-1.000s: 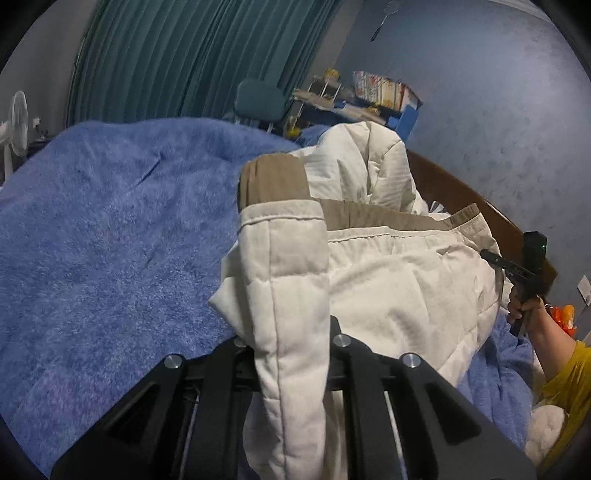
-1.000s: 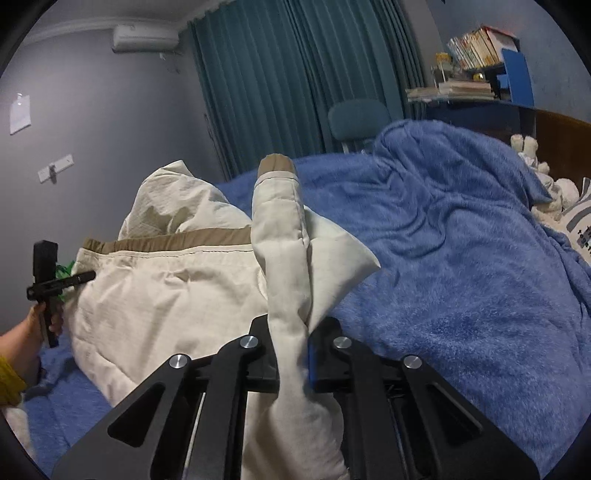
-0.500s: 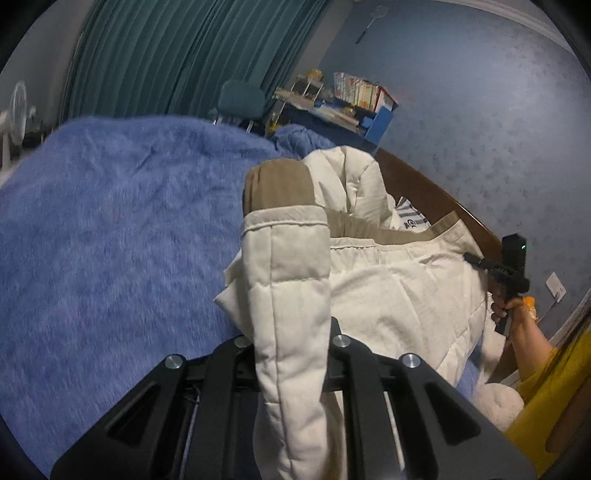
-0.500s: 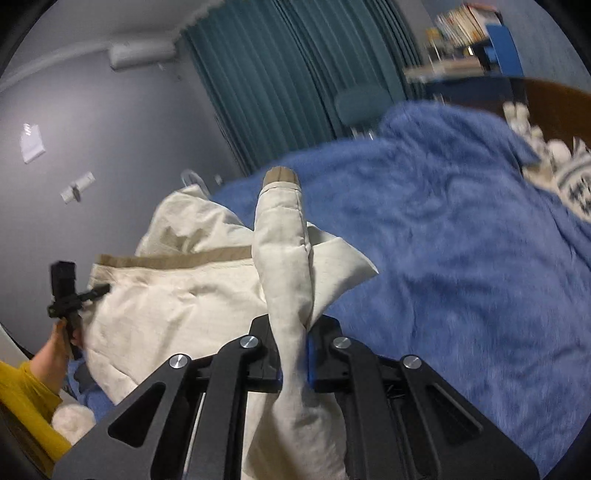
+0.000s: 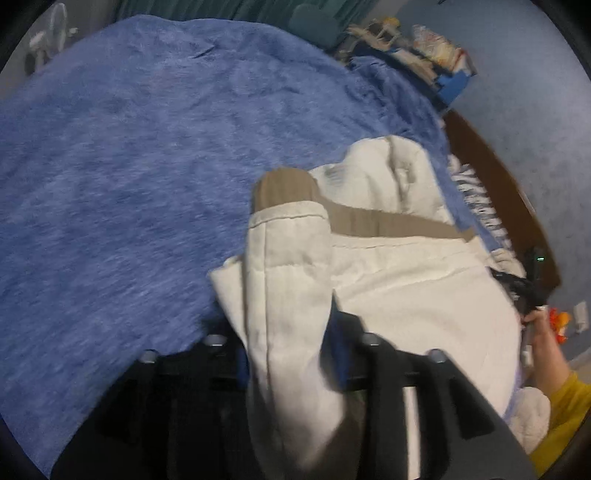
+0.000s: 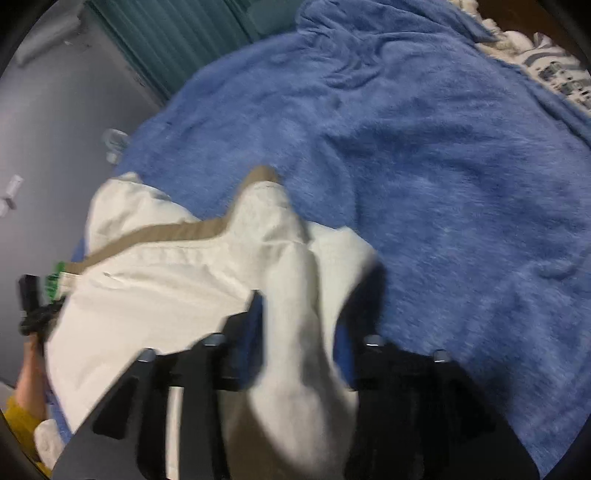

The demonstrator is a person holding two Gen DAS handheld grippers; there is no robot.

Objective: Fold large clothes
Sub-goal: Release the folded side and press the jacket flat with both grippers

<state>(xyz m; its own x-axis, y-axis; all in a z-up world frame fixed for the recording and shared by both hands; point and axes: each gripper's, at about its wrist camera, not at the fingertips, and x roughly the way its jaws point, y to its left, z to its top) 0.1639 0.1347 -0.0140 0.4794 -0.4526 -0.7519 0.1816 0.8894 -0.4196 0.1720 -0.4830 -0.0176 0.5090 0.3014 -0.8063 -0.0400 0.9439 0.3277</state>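
Observation:
A cream quilted jacket (image 5: 406, 288) with tan trim lies spread on the blue blanket (image 5: 129, 166). My left gripper (image 5: 290, 354) points down at the bed. Its jaws are opening, and a padded fold of the jacket still lies between them with the pads drawn back from it. In the right wrist view the jacket (image 6: 155, 280) stretches off to the left over the blanket (image 6: 443, 166). My right gripper (image 6: 299, 332) is opening too, with another cream fold loose between its fingers. A hand (image 5: 539, 325) in a yellow sleeve shows at the jacket's far side.
A wooden headboard (image 5: 498, 177) and a striped pillow (image 5: 476, 206) border the bed. A plush toy (image 5: 528, 413) sits by the yellow sleeve. Cluttered shelves (image 5: 436, 40), a chair (image 5: 317, 18), a fan (image 5: 40, 40) and teal curtains (image 6: 177, 33) stand beyond the bed.
Both grippers have dropped and tipped down toward the bed. Their jaws, which were clamped on the jacket's folds, have spread apart. The jacket now lies lower on the blanket.

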